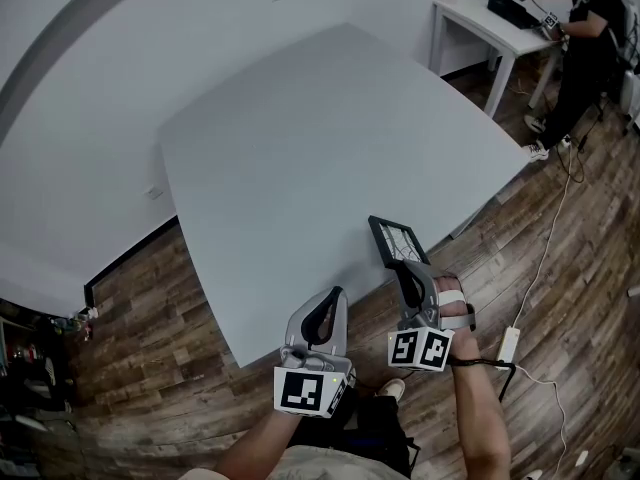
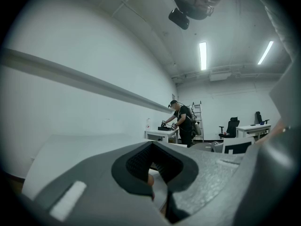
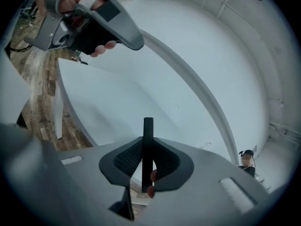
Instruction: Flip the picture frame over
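Grey tabletop fills most of my head view, and the table point(image 1: 300, 138) is my reference for everything else. At the table's near edge my right gripper point(image 1: 405, 268) is clamped on the picture frame point(image 1: 397, 239). The frame is tilted up, with its dark border and a pale, lined face toward me. In the right gripper view the frame point(image 3: 147, 145) is edge-on, a thin dark bar pinched between the pads. Its lower end is hidden behind the jaws, so I cannot tell whether it touches the table. My left gripper point(image 1: 333, 303) hangs just off the table's near edge, beside the frame. In the left gripper view its jaws are drawn narrow on nothing. Beyond the table's far right corner, a person point(image 1: 588, 28) at a white desk point(image 1: 480, 23) is partly cut off.
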`<action>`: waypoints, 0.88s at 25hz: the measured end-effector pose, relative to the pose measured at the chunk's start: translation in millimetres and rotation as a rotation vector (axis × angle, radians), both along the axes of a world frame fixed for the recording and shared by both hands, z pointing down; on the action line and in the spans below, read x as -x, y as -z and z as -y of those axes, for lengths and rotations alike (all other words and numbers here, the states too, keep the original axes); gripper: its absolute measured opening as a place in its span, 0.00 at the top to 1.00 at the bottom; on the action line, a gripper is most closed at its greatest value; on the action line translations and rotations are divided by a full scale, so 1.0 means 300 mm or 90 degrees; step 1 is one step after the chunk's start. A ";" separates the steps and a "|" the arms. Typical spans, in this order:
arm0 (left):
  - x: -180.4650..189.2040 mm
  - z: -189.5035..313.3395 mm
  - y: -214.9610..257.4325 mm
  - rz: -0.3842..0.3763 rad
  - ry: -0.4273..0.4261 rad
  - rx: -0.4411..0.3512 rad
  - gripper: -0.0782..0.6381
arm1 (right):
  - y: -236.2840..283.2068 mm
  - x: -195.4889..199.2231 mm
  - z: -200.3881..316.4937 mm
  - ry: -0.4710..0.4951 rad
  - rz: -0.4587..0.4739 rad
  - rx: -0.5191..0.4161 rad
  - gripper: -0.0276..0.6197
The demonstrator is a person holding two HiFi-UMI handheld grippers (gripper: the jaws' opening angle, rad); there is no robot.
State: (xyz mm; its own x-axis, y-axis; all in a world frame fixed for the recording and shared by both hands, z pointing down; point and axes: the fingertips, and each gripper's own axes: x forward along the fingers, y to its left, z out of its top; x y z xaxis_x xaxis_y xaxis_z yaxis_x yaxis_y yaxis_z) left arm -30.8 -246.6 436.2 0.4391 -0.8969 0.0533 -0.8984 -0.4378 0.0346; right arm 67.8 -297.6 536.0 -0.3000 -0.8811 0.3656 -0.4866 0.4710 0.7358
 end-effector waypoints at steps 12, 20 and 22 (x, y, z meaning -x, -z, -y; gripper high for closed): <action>0.009 -0.004 -0.013 0.007 0.005 0.002 0.89 | -0.160 0.016 -0.014 0.025 -0.200 -0.025 0.82; 0.008 0.005 -0.018 0.004 0.008 0.003 0.89 | -0.261 0.040 -0.026 0.060 -0.290 -0.030 0.81; 0.007 0.005 -0.021 0.004 0.008 0.005 0.89 | -0.281 0.041 -0.030 0.067 -0.301 -0.030 0.81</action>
